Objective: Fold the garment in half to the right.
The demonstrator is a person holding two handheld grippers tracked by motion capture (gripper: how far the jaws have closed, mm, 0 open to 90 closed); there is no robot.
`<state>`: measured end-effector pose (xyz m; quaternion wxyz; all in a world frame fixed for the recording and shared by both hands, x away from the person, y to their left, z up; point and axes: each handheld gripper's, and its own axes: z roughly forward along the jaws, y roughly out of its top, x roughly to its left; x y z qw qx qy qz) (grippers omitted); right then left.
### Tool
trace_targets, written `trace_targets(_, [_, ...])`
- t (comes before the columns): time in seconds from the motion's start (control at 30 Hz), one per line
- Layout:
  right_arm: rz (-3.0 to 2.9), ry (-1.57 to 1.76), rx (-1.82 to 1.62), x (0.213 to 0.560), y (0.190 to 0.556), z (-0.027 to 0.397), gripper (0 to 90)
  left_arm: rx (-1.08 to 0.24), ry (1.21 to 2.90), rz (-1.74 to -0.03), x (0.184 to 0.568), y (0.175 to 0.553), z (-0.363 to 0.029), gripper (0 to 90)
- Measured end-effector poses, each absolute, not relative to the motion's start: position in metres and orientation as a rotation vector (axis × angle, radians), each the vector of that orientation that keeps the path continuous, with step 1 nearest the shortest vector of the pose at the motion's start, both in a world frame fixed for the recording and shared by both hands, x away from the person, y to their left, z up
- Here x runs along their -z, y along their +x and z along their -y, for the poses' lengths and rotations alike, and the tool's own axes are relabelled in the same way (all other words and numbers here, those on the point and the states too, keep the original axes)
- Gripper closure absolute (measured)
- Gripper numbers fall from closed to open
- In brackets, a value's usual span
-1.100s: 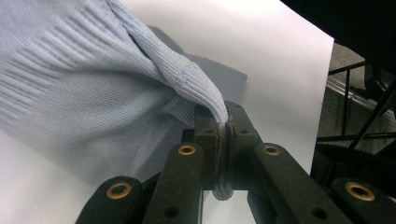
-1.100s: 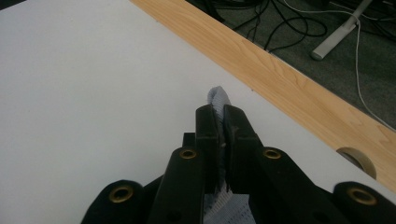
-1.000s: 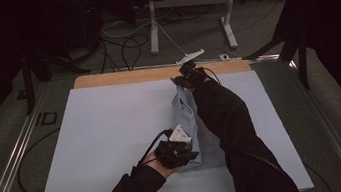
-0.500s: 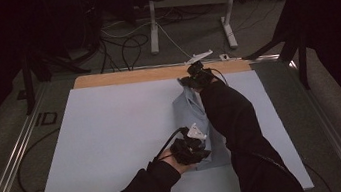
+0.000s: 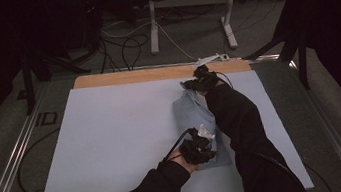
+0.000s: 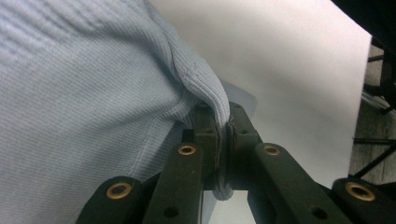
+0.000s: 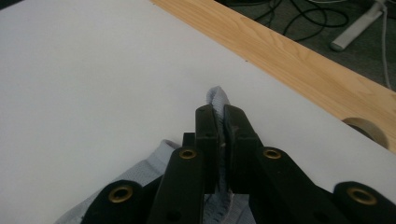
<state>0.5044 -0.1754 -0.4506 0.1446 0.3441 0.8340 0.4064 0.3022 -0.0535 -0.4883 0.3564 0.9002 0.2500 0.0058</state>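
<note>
Garment (image 5: 197,117) — pale blue, knitted — is stretched lengthwise on the right of the white tabletop (image 5: 114,144). An edge is clamped in the fully closed jaws of the left gripper (image 6: 227,122) at the near end, another in the right gripper (image 7: 219,112) at the far end. Seemingly a fold is being laid down; next, both ends should be lowered evenly, kept taut.

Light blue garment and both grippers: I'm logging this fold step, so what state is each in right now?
Light blue garment: folded narrow, lying on the white sheet, pinched at both ends.
Left gripper: shut on a ribbed fold of the garment.
Right gripper: shut on the garment's edge, near the wooden strip.
</note>
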Motion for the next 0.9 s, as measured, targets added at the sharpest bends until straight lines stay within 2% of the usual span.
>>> trace_targets(0.4, [-2.402,0.993,-1.346,0.463,0.516,0.176,85.8,-0.127,2.294,-0.695,0.492,0.292,0.062,86.5])
trace_targets(0.9, [-2.429,1.139,-1.188,0.497,0.528,0.184,84.4,-0.08,2.311,-0.725,0.506,0.298,0.065,86.4])
